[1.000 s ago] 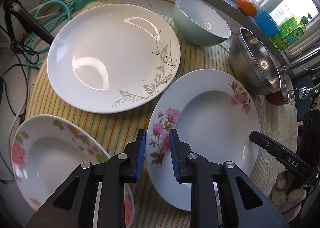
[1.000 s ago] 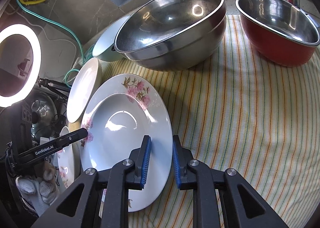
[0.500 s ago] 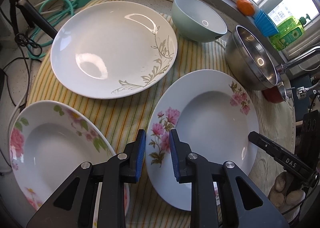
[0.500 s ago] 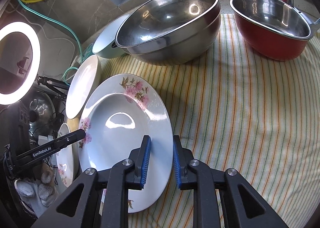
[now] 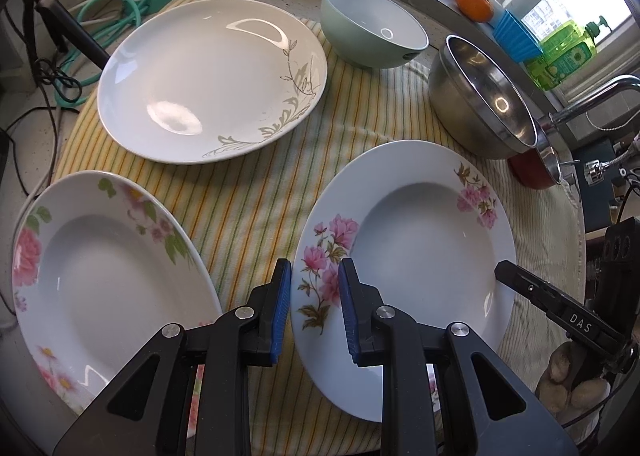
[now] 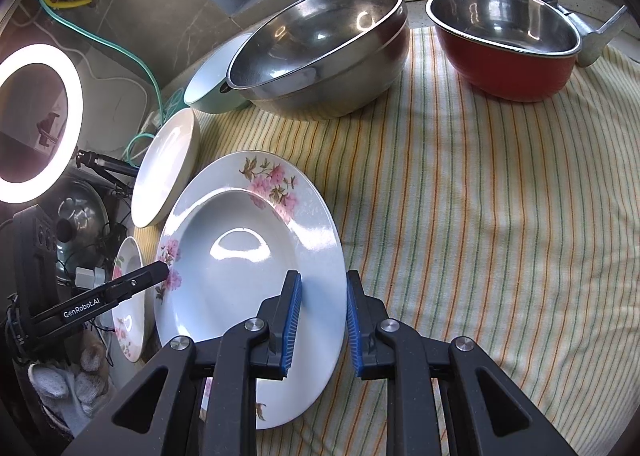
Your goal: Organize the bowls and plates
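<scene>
The pink plate [image 5: 420, 240], its rims clamped on opposite sides by the left claw [image 5: 315, 296] and right claw [image 6: 323, 320], has drifted with both across the cloth [image 6: 480, 216], and more of the rose plate [image 5: 100, 268] left of the left claw now shows, so it looks bound for stacking there. I count three plates, the third being the leaf plate [image 5: 208, 76] beyond the left claw. Three bowls stand farther off: mint [image 5: 372, 28], steel [image 5: 480, 96] and red [image 6: 508, 44].

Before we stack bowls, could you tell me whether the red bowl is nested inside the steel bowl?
No, the red bowl stands apart on the striped cloth, beside the steel bowl.
</scene>
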Demonstrator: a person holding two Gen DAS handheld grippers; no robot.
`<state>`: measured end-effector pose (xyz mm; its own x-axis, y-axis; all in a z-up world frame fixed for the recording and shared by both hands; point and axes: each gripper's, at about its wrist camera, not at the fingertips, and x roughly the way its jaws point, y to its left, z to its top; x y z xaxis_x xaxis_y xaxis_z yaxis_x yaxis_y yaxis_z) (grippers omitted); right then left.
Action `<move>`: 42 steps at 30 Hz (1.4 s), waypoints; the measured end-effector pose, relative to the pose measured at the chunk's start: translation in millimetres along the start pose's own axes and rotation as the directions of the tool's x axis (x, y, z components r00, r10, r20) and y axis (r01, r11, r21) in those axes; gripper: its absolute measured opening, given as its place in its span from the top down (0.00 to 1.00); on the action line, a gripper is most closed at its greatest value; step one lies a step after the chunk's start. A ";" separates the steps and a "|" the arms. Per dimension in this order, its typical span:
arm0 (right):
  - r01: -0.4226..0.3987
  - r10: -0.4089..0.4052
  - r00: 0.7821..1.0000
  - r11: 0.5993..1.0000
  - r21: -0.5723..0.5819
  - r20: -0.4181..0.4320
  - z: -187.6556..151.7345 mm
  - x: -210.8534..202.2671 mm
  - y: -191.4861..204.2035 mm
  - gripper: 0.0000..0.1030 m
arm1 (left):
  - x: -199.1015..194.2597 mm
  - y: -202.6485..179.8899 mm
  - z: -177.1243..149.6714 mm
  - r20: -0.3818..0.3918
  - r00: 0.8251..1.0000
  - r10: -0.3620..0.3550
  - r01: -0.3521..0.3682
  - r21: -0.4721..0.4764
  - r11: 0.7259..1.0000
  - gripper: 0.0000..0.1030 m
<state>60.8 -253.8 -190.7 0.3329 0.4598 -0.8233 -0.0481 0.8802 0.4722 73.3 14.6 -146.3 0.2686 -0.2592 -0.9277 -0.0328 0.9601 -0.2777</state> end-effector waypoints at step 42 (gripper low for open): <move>0.040 -0.040 0.999 0.998 0.048 0.002 -42.2 -21.6 -24.3 0.80 | 1.0 -28.6 -40.1 -0.043 0.999 -0.021 0.023 0.047 0.999 0.79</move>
<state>15.0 -280.1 -197.7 0.3367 0.4239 -0.8408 0.0102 0.8912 0.4534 35.9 -17.3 -149.3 0.2271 -0.2836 -0.9317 0.0188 0.9578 -0.2869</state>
